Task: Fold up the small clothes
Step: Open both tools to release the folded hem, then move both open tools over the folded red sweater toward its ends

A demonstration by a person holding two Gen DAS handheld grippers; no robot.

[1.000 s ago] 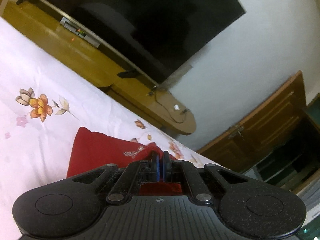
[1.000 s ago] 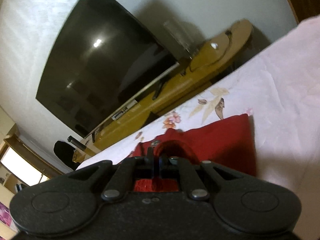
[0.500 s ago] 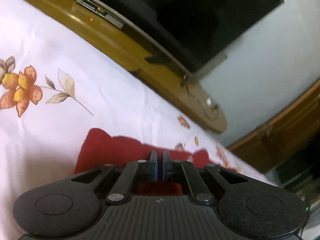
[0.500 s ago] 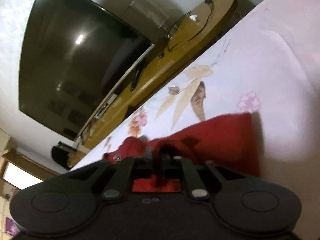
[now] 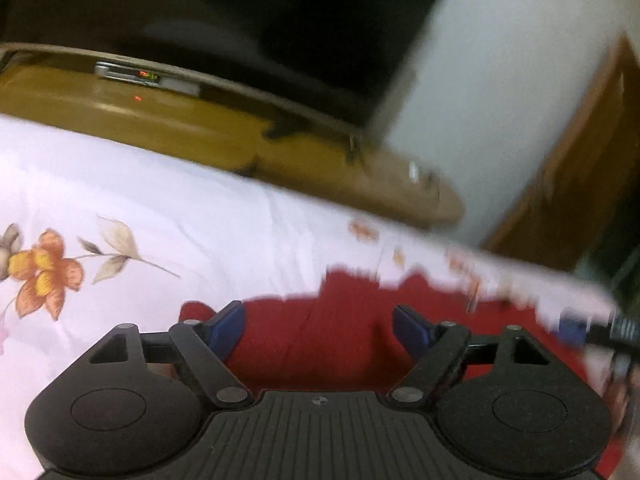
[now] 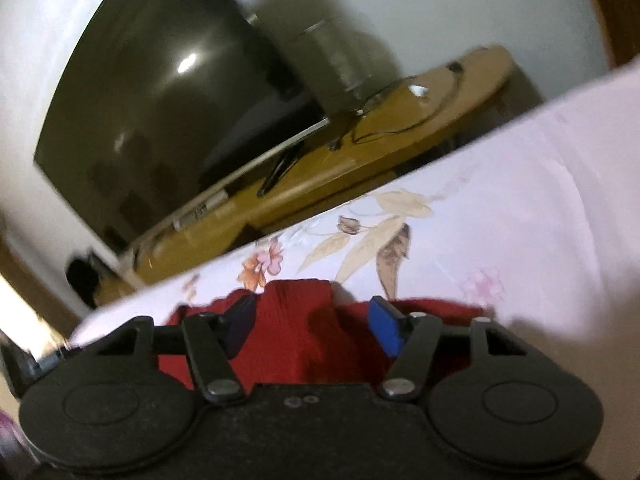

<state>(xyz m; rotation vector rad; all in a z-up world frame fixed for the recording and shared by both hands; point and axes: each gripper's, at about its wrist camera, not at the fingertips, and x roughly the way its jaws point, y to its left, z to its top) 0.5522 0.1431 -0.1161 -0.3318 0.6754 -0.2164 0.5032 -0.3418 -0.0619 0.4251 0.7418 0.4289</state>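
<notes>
The left gripper (image 5: 318, 326) has its jaws spread wide apart, with nothing between the blue pads (image 5: 226, 326). Directly under and ahead of it lies the red garment (image 5: 320, 332), flat on the bed sheet (image 5: 180, 208), a white sheet printed with orange flowers and pale leaves. In the left wrist view the garment's long axis runs left to right across the picture, roughly in line with the far edge of the bed; its near-left corner sits just beside the left pad, and its right part stretches on past the right pad toward the blurred right side. A shallow crease runs through the cloth between the two pads.

The right gripper (image 6: 312, 326) is likewise spread wide, gripping nothing. The red garment (image 6: 292, 320) lies beneath it on the bed sheet (image 6: 520, 208), and a raised hump of cloth stands up between the pads (image 6: 384, 326), its top reaching toward the leaf print. Here too the cloth stretches sideways, left to right, near the far edge of the bed.

Beyond the bed stands a long wooden stand (image 5: 168, 128) (image 6: 360, 148) against the white wall, bearing a large dark television (image 5: 240, 12) (image 6: 160, 92). Both views are blurred by motion.
</notes>
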